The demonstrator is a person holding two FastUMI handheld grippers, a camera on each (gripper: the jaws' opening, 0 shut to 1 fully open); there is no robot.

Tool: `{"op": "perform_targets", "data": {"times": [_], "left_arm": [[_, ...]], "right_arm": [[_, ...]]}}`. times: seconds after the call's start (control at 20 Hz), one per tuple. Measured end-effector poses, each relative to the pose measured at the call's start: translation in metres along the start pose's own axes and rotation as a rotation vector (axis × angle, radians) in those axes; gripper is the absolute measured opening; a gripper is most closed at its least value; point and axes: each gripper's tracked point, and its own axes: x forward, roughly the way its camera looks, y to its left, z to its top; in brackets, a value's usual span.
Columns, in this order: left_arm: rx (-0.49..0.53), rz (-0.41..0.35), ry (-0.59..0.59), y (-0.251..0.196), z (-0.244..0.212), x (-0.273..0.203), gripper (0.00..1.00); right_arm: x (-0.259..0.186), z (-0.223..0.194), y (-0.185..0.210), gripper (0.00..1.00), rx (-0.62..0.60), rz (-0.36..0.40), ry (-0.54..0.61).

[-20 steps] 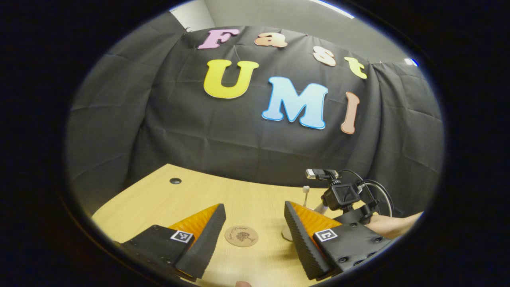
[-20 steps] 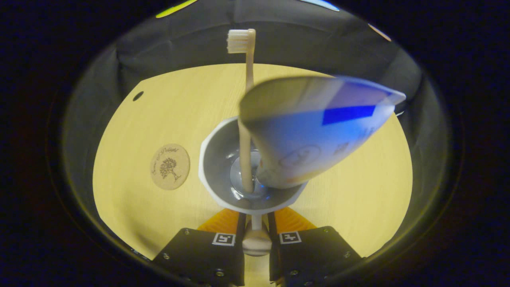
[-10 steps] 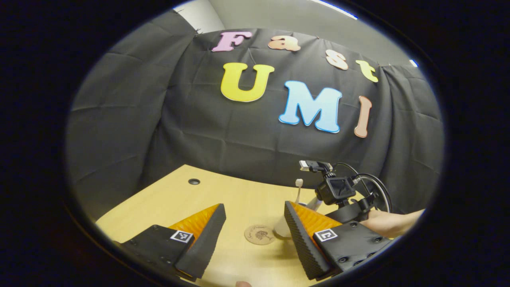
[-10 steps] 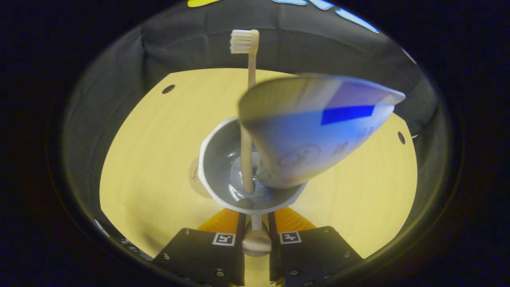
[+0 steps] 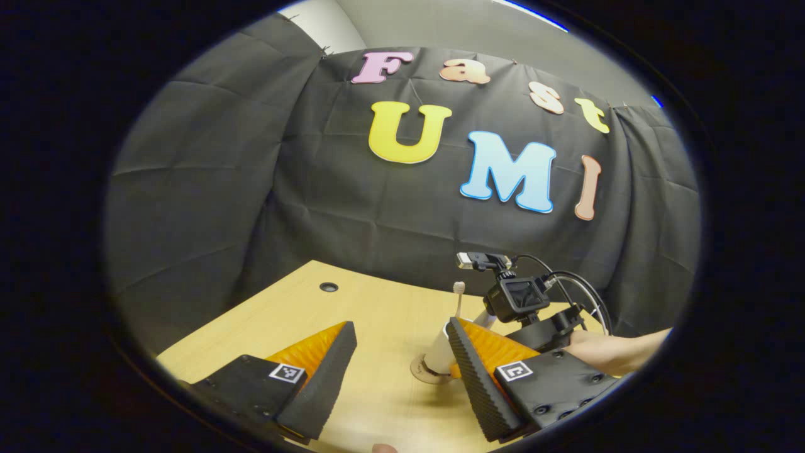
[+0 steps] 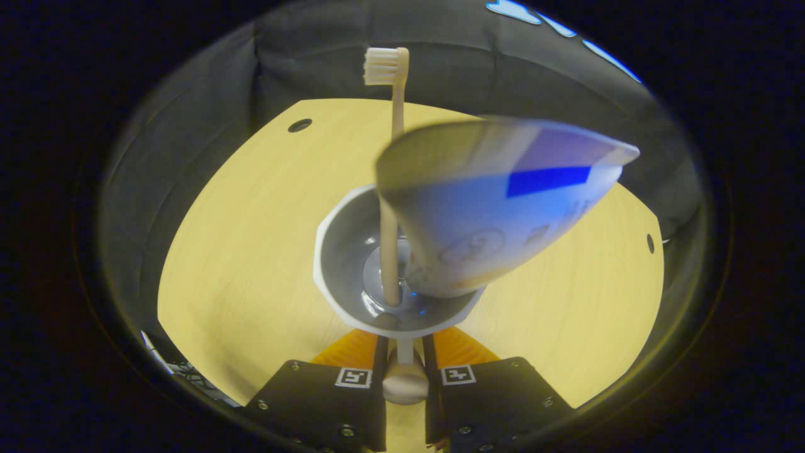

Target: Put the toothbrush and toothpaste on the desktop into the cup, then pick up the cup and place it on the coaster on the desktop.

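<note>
the right claw (image 6: pixel 403 362) is clamped on the handle of the white cup (image 6: pixel 352 264), which holds the toothbrush (image 6: pixel 391 189) and toothpaste (image 6: pixel 497 201); the cup sits over the coaster (image 5: pixel 420 372) on the worktop (image 5: pixel 377 327). the left claw (image 5: pixel 402 371) hangs open nearby

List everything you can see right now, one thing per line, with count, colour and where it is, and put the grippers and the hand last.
cup: one, white, gripped by its handle, over the coaster
toothbrush: one, beige, upright in the cup
toothpaste: one tube, white and blue, leaning in the cup
coaster: one, brown, on the desktop under the cup in the left gripper view
desktop: one, light wood, with dark round holes near its far edge
left gripper: one, black with orange, open, low over the desktop
right gripper: one, black with orange, shut on the cup's handle
hand: one, holding the right gripper
</note>
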Motion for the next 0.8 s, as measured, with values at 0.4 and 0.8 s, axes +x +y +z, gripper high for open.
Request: {"op": "perform_targets", "data": {"times": [0.4,0.8], "left_arm": [[0.004,0.017,0.002,0.017,0.000,0.000,0.95],[0.028,-0.010,0.003,0.012,0.002,0.010,0.95]], "right_arm": [[0.013,-0.002,0.009,0.26,-0.020,-0.022,0.030],[-0.020,-0.001,0.007,0.36,-0.032,-0.015,-0.048]]}}
